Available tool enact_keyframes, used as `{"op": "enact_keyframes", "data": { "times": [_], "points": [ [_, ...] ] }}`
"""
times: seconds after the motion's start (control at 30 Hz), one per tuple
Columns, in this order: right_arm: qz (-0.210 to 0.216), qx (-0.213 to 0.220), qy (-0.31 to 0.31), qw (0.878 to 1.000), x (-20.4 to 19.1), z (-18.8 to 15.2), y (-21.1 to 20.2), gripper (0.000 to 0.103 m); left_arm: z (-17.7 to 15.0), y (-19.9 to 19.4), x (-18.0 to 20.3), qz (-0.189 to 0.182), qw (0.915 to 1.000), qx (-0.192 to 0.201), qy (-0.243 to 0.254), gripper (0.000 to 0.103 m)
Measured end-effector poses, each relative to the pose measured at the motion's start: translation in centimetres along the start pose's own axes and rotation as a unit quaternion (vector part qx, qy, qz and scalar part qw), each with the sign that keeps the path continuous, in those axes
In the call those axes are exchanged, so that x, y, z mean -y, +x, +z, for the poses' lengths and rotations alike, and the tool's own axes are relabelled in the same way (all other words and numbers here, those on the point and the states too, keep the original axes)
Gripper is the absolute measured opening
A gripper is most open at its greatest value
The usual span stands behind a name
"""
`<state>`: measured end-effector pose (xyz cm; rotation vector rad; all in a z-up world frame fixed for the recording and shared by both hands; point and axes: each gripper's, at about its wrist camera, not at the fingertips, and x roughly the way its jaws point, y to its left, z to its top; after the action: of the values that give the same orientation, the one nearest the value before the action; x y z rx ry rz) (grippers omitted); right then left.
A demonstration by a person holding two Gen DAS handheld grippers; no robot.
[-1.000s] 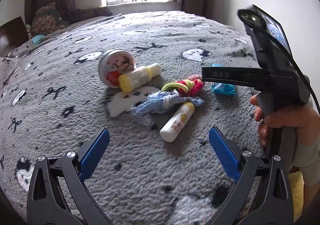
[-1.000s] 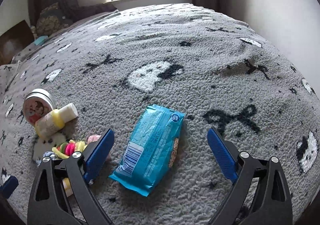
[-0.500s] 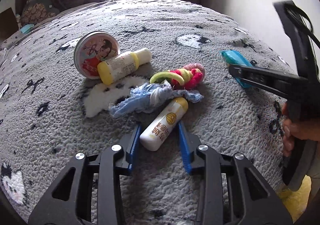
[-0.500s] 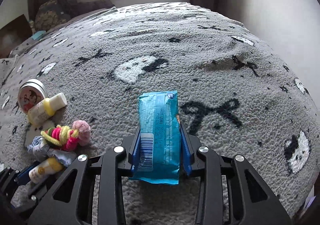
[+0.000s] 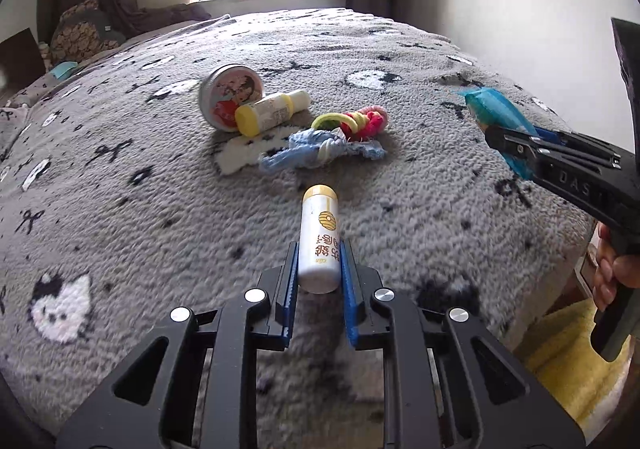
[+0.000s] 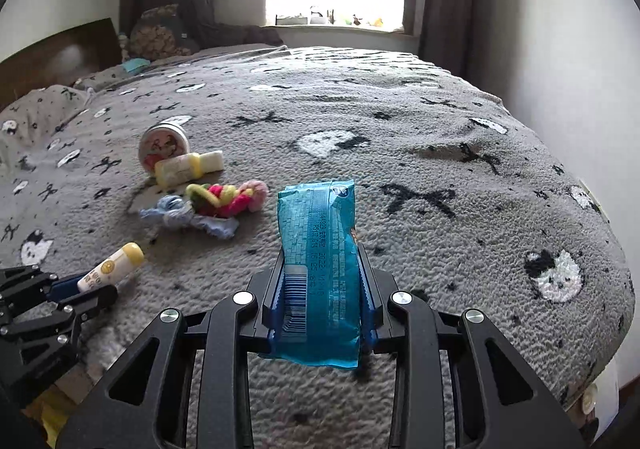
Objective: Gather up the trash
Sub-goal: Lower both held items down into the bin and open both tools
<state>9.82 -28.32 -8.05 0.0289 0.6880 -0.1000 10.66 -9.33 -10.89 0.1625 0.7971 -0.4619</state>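
While both tools are clamped, left tool (image 5: 319,272) has its blue pads closed on the base of a white tube (image 5: 320,237) with a yellow cap and a yellow round logo plus printed characters on its side; tube points away from the camera, cap end sticking out over the grey bed blanket (image 5: 120,209). Right tool (image 6: 322,289) is pinched shut on a blue wrapper (image 6: 320,269), crinkly foil with a white barcode near the held end and a small round logo at the far corner; wrapper stands out lengthwise between the pads, above the blanket. Relative to the tube: just beyond its cap lies a pale blue scrunchie (image 5: 320,151), and touching that on the far side a bundle of yellow, pink and red hair ties (image 5: 352,121). Further beyond and left, a small yellow-capped bottle (image 5: 270,113) lies on its side against a round tin (image 5: 232,95) with a picture lid, tipped on edge. Tin contents: cannot tell. In left wrist view the wrapper is off to the tube's right, held clear of the pile.
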Motion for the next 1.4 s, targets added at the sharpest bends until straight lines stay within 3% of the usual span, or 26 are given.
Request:
{"op": "enact_keyframes", "data": {
  "times": [0.37, 0.67, 1.0, 1.4],
  "points": [
    [0.061, 0.022, -0.049, 0.997, -4.1, -4.2, -5.3, 0.031, -4.7, -5.9, -0.8, 0.012, 0.9991, 0.034, -0.024, 0.018],
    [0.087, 0.014, -0.069, 0.994, -6.2, -7.9, -8.1, 0.031, -9.1, -9.0, -0.2, 0.015, 0.9991, 0.032, -0.026, 0.018],
    [0.102, -0.036, -0.044, 0.993, -6.9, -13.0, -7.8, 0.031, -14.8, -8.2, 0.7, -0.002, 0.9989, -0.026, -0.039, 0.018],
    [0.124, -0.112, -0.035, 0.985, -7.1, -17.5, -5.1, 0.031, -20.4, -3.9, 1.4, -0.024, 0.9910, -0.117, -0.060, 0.018]
  ]
}}
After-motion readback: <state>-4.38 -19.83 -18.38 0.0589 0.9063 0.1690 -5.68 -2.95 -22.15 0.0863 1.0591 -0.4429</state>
